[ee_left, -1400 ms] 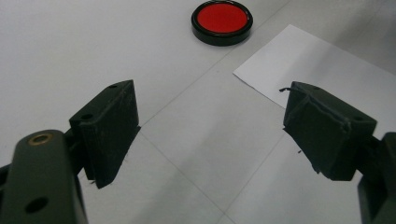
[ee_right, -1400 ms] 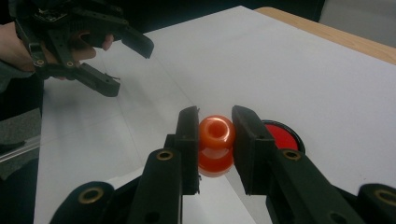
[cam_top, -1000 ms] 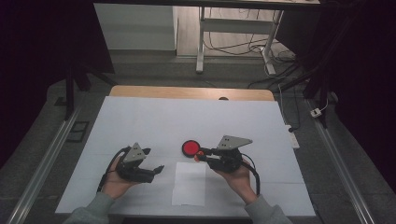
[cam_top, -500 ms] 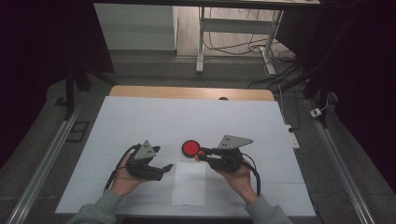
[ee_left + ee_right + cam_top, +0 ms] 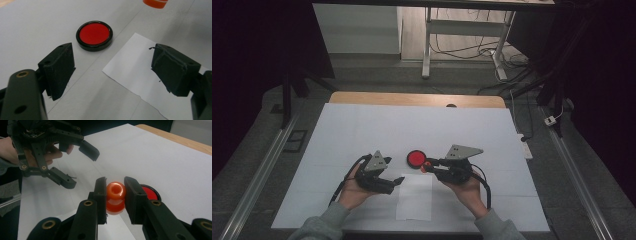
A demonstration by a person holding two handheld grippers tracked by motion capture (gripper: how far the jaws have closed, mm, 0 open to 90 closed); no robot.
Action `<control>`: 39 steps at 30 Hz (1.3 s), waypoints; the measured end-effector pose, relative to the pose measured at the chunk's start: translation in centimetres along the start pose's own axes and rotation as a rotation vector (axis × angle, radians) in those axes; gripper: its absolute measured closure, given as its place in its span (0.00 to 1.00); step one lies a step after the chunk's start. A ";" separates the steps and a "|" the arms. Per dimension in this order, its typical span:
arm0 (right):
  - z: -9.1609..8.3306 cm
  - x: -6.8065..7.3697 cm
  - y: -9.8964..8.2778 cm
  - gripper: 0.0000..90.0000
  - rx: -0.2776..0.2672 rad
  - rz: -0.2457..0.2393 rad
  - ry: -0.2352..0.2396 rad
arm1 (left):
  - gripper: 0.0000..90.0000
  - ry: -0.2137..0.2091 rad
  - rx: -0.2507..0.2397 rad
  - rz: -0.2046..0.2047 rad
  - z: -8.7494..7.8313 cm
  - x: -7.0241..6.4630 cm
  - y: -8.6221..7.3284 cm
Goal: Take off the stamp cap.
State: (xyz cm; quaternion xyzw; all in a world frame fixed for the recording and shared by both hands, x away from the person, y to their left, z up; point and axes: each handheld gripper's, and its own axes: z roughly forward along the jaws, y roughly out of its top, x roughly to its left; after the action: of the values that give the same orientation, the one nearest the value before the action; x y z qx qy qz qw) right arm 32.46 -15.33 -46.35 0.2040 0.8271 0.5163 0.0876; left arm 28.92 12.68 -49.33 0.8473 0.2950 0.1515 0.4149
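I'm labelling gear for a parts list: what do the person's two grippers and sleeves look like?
Both the left gripper and right gripper are black linkage frames with brass-coloured pivot rivets and blocky black fingers. Each carries a grey three-cornered plate on top and trails a black cable. The sleeves are grey.
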 end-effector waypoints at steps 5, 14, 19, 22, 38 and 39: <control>0.0 0.0 0.0 0.79 -0.003 -0.002 0.000 | 0.21 -0.011 0.004 0.013 0.6 -0.2 0.4; 0.0 0.0 0.0 0.79 -0.004 -0.002 0.001 | 0.22 -0.028 0.015 0.032 1.7 -0.9 1.0; 0.1 0.0 0.0 0.79 -0.002 -0.001 0.001 | 0.22 -0.038 0.014 0.036 2.0 -1.1 1.3; 0.1 0.1 0.0 0.79 0.001 -0.001 0.002 | 0.22 -0.050 0.013 0.032 2.2 -1.2 1.4; 0.6 0.5 0.0 0.79 -0.005 -0.012 0.013 | 0.23 -0.094 0.004 0.045 3.4 -2.1 2.6; 0.7 0.5 0.0 0.79 -0.010 -0.016 0.014 | 0.23 -0.096 0.004 0.044 3.5 -2.2 2.6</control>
State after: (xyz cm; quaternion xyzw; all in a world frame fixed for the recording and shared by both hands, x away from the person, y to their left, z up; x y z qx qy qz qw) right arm 32.27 -14.56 -46.68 0.1936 0.8266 0.5213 0.0869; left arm 29.96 7.89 -49.41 0.8607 0.2562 0.1194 0.4235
